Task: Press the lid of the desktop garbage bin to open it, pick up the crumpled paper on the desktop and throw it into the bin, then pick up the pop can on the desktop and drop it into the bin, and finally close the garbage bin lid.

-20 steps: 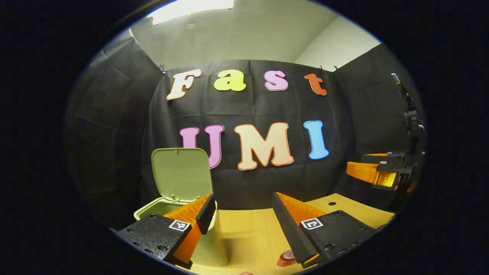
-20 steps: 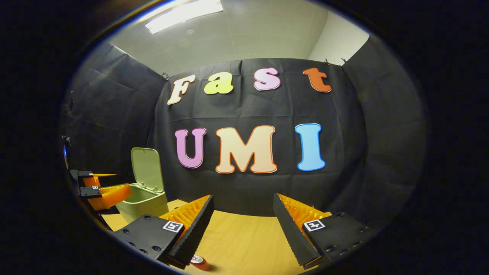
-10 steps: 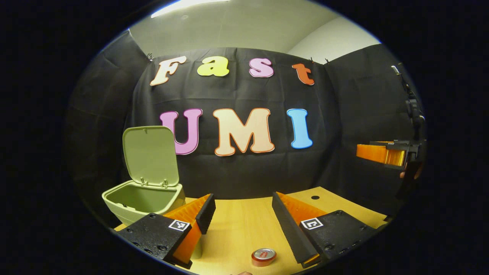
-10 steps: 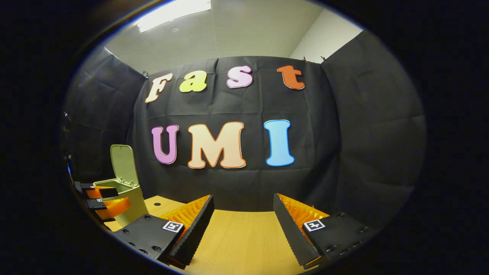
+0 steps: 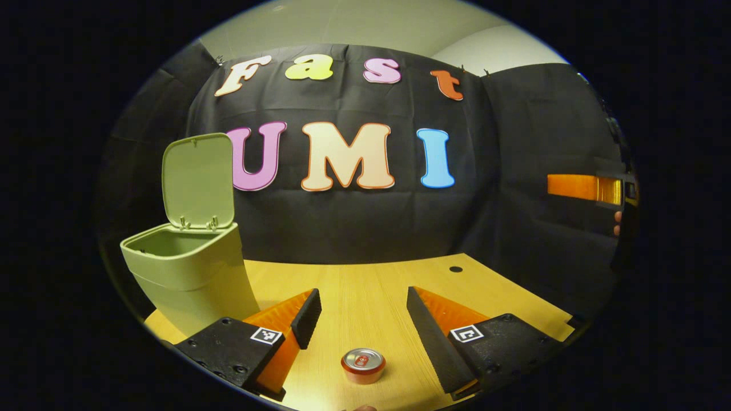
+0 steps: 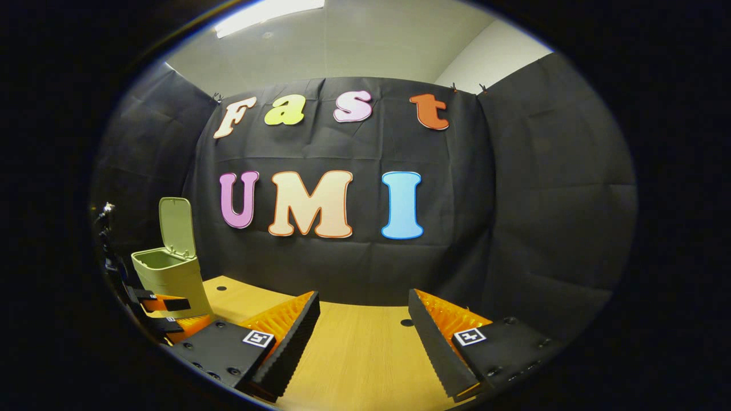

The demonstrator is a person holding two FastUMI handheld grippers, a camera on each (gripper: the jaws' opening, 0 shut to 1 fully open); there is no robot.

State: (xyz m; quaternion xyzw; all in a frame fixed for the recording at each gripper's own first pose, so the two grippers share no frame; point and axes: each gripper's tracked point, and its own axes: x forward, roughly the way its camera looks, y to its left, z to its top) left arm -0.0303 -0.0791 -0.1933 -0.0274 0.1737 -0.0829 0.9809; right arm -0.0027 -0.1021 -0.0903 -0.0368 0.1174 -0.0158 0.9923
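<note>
The green bin stands at the left of the wooden table, its lid tipped upright. A red pop can stands on the table between and just ahead of the fingers of my left gripper, which is open and holds nothing. In the right gripper view, the bin sits far left with its lid up. My right gripper is open over bare table, empty. The right gripper also hangs at the right edge of the left gripper view, and the left gripper shows beside the bin.
A small round hole is cut in the table near the back wall; it also appears as a hole in the right gripper view. Black cloth walls close off the back and both sides.
My left gripper has dropped and pulled back from the bin, so the can now sits between its fingers. The right gripper has swung away to the right; the can left its view.
</note>
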